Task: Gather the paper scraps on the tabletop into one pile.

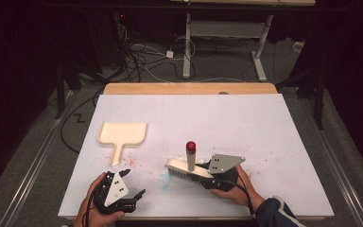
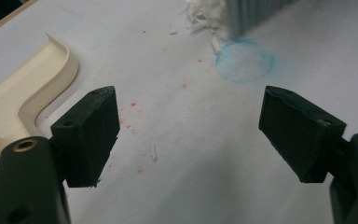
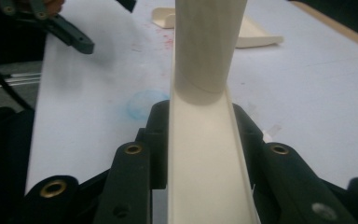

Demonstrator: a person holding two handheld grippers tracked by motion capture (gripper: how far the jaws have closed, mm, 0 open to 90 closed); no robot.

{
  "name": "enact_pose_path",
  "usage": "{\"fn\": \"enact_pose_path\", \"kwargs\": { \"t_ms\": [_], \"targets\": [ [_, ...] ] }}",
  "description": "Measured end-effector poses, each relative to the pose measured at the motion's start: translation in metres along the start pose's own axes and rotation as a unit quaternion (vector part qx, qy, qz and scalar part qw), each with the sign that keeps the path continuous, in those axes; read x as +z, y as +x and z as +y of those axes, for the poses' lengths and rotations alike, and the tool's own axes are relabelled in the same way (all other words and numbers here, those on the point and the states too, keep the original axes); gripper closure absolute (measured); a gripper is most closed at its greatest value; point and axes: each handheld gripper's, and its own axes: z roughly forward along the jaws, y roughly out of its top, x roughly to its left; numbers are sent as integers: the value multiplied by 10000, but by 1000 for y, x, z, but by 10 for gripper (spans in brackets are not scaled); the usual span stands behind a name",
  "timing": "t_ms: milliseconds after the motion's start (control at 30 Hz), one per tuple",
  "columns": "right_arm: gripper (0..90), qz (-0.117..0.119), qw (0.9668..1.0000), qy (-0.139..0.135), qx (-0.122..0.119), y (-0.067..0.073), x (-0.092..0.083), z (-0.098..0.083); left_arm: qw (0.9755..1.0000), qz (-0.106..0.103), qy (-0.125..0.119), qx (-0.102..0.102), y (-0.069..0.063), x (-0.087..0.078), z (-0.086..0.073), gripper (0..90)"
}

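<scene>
Left of centre I see one cream dustpan (image 1: 123,134), its tray bare. At lower left my left gripper (image 1: 134,184) hangs released, jaws wide. Right of it, low centre, my right gripper (image 1: 203,174) clenches the one brush (image 1: 188,166) beside scattered crumbs (image 2: 205,16).

Both black hand-held grippers are carrying grey three-cornered plates dotted with dark holes: the left hand-held gripper (image 1: 133,183) and the right hand-held gripper (image 1: 203,177). Brass-ringed screw holes are showing on the jaws (black cables trailing), and a dark blue sleeve (image 1: 276,213) is covering the right forearm.
</scene>
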Motion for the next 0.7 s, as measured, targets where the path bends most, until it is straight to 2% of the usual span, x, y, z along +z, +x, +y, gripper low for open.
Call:
{"fn": "enact_pose_path", "kwargs": {
  "t_ms": [100, 200, 300, 400, 500, 600, 700],
  "targets": [
    [681, 46, 9999, -109, 121, -2, -3, 2, 10000, -2, -7, 6, 0, 0, 0, 192],
    [680, 10, 9998, -183, 49, 1, -7, 7, 10000, -3, -6, 33, 0, -1, 0, 192],
    [680, -15, 9995, -288, 111, 6, -9, 13, 10000, 39, -38, 7, 2, -2, 0, 191],
    [680, -166, 9989, -377, 240, 16, -6, 22, 9998, 112, -144, -11, 5, -8, -1, 189],
    [680, -201, 9987, -371, 298, 30, 4, 33, 9992, 165, -350, -108, 9, -14, -2, 189],
    [680, -347, 9988, -262, 225, 42, 19, 39, 9990, 196, -375, -154, 11, -15, -3, 187],
    [680, -256, 9987, -192, 405, 48, 35, 38, 9991, 175, -357, -128, 10, -15, -3, 186]
  ]
}}
